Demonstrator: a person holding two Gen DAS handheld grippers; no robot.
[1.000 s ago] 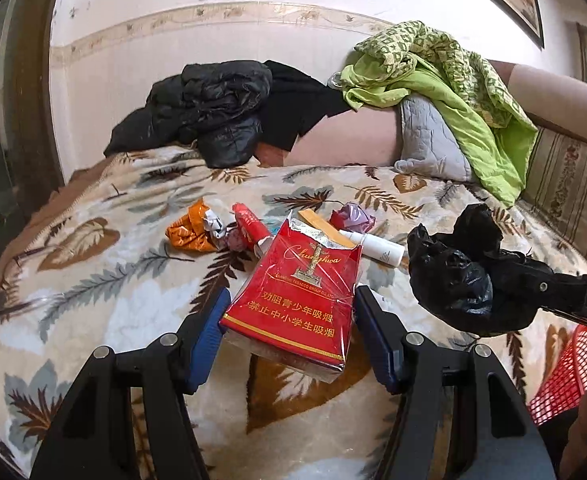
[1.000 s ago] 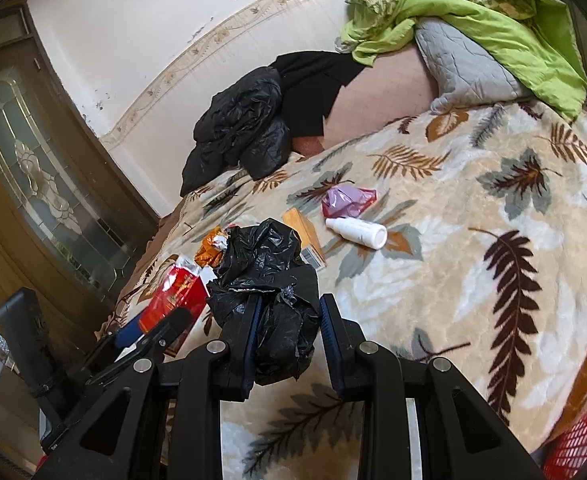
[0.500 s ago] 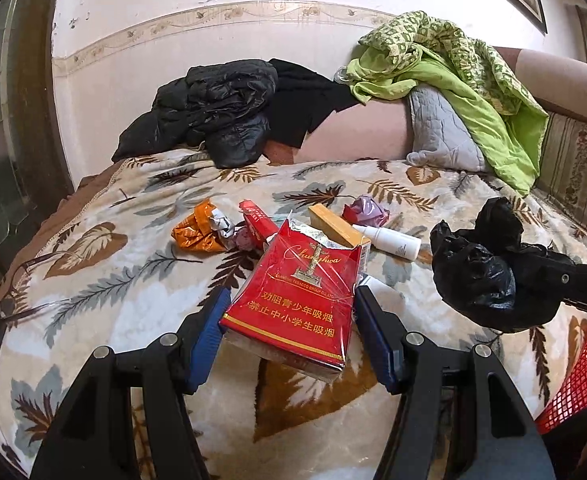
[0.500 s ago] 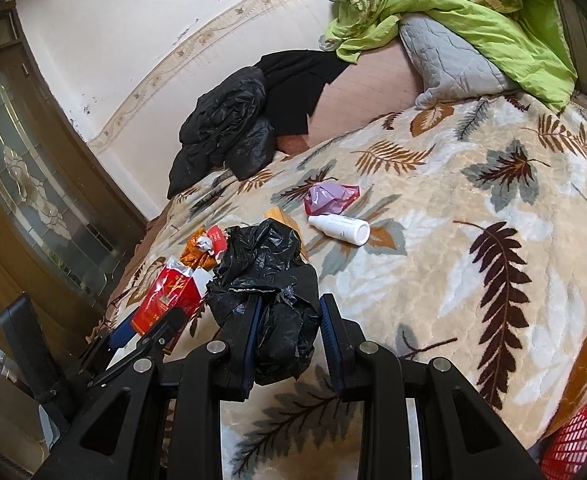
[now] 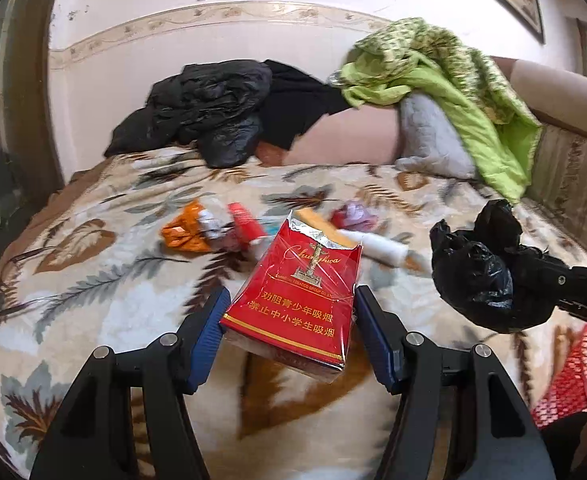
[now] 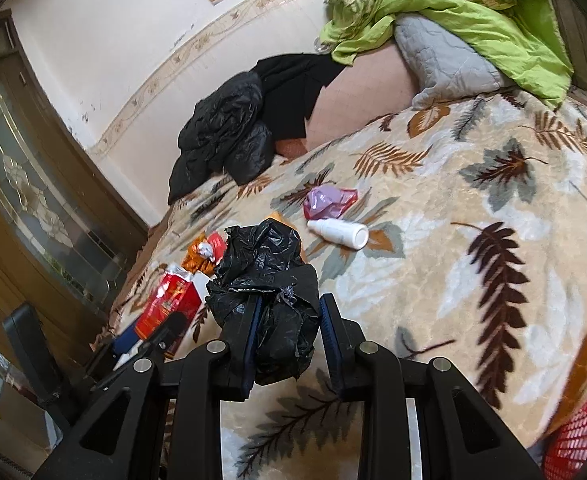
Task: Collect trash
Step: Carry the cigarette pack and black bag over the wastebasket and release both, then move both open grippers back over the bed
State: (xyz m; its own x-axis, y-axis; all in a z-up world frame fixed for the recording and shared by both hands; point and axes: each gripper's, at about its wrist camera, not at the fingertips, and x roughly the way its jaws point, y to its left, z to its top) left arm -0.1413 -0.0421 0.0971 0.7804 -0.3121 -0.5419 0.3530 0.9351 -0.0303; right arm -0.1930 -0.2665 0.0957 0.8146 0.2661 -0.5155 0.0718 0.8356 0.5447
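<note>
Cigarette pack [image 5: 295, 304]: red, cellophane-wrapped, gold lettering, foil top torn open; tilted between my left claw's blue pads, held above the bed.
Black plastic bag [image 6: 267, 300]: crumpled and bunched, glossy; pinched between my right claw's pads, its top billowing above them.
Orange wrapper [image 5: 183, 232]: crinkled, lying on the leaf-patterned blanket, touching a scrap of silver foil [image 5: 209, 224].
Small red pack [image 5: 245, 224]: lying flat just beside the foil.
Tan flat box [image 5: 325, 228]: behind my cigarette pack, partly hidden.
White bottle [image 6: 339, 233]: on its side, near the pink wrapper.
Pink wrapper [image 6: 327, 200]: crumpled, translucent, just beyond the bottle.
</note>
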